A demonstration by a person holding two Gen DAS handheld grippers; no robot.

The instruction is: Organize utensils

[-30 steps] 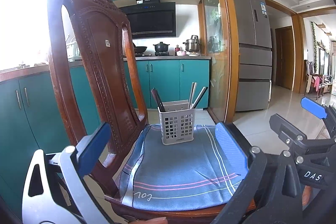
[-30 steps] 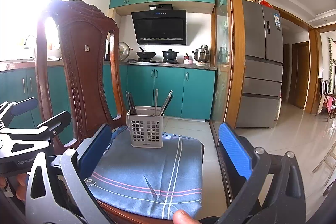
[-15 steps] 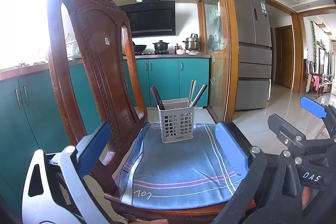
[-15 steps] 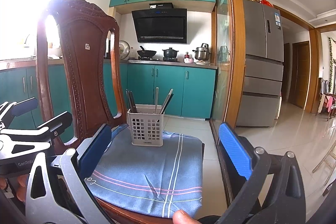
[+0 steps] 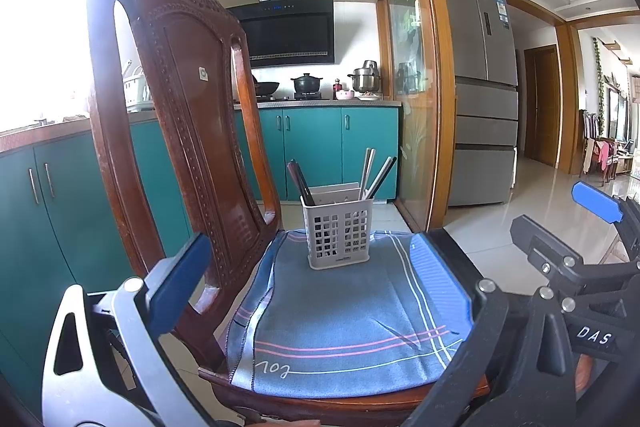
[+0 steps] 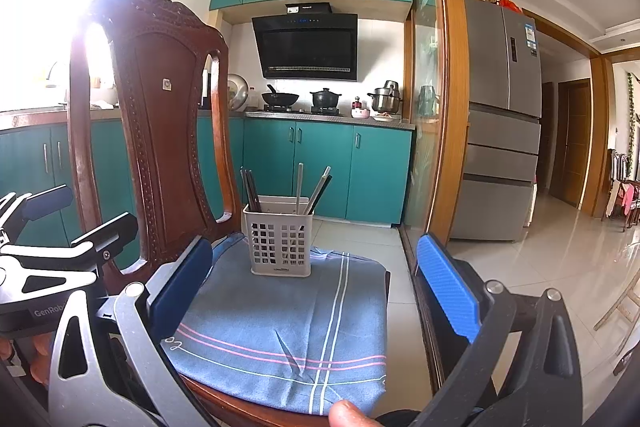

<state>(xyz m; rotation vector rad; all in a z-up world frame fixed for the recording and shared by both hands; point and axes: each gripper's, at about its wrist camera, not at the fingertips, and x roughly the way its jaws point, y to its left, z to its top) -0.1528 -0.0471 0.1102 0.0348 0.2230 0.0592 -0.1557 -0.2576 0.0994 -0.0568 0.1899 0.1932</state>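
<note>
Two grippers, both mine, hang in front of the wooden chair (image 5: 176, 131) with nothing in either one: my left gripper (image 5: 312, 283) stands with its blue pads spread wide, and my right gripper (image 6: 316, 279) is just as wide apart. Between them, toward the back of the seat, the grey slotted utensil basket (image 5: 339, 233) sits upright on the blue striped cloth (image 5: 344, 323) that covers the chair. Several utensils already stand in it: a pair of dark chopsticks (image 5: 298, 181) leaning in the left corner, and pale chopsticks (image 5: 367, 167) with one darker stick leaning in the right side; from the right wrist view I count them in the same two groups. I see no loose utensils on the cloth, on the seat edge or on the floor around the chair, so as far as I can judge the sorting into the basket looks done or very nearly so. What may be left is only tidying the sticks or moving the basket, and I cannot tell which is meant.
</note>
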